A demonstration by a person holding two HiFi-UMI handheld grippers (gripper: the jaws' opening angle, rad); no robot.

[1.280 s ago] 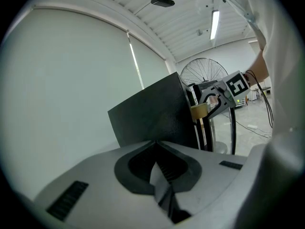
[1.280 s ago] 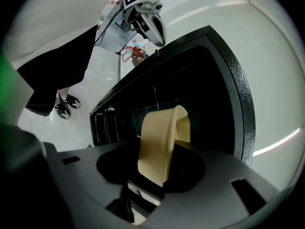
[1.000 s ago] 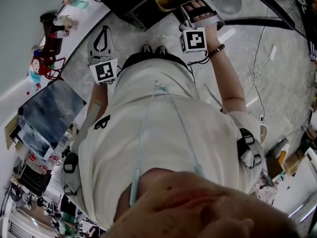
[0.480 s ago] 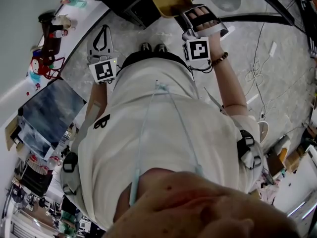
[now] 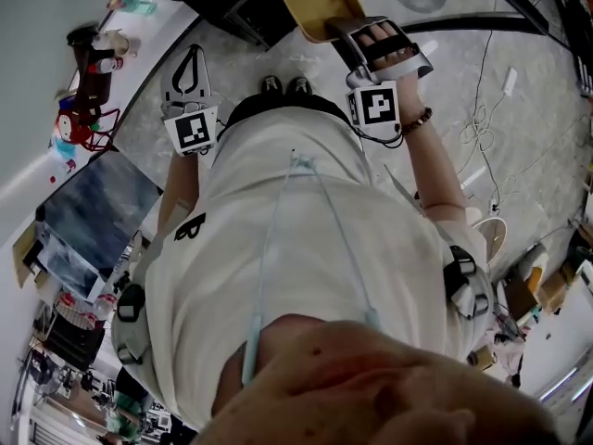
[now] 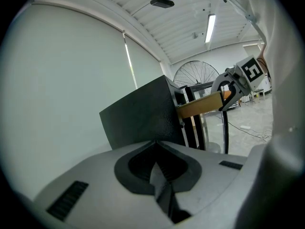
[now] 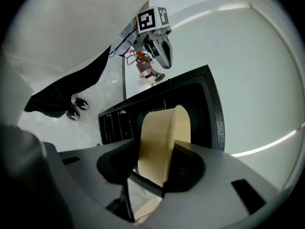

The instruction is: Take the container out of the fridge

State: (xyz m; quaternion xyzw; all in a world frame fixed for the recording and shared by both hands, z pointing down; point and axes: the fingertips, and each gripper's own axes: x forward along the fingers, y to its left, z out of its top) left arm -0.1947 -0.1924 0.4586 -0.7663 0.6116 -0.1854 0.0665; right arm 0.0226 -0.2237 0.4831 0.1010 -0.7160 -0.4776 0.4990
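Note:
The tan flat container (image 5: 313,0) sticks out from the black fridge (image 5: 232,3) at the top of the head view. My right gripper (image 5: 345,31) is shut on its near edge. In the right gripper view the container (image 7: 162,144) stands on edge between the jaws, in front of the open fridge (image 7: 190,92). My left gripper (image 5: 188,67) hangs by my left side, shut and with nothing in it. The left gripper view shows its jaws (image 6: 159,178) closed together, with the fridge (image 6: 143,116) and the held container (image 6: 200,106) beyond.
My shoes (image 5: 283,84) stand on the grey floor just before the fridge. Toys and bottles (image 5: 88,63) sit by the left wall, above a leaning picture panel (image 5: 93,211). Cables (image 5: 482,137) trail over the floor at the right. A round wire wheel (image 6: 193,75) stands behind the fridge.
My right gripper has drawn back toward my body with the container, so more of the container shows outside the fridge. The left gripper has stayed where it was.

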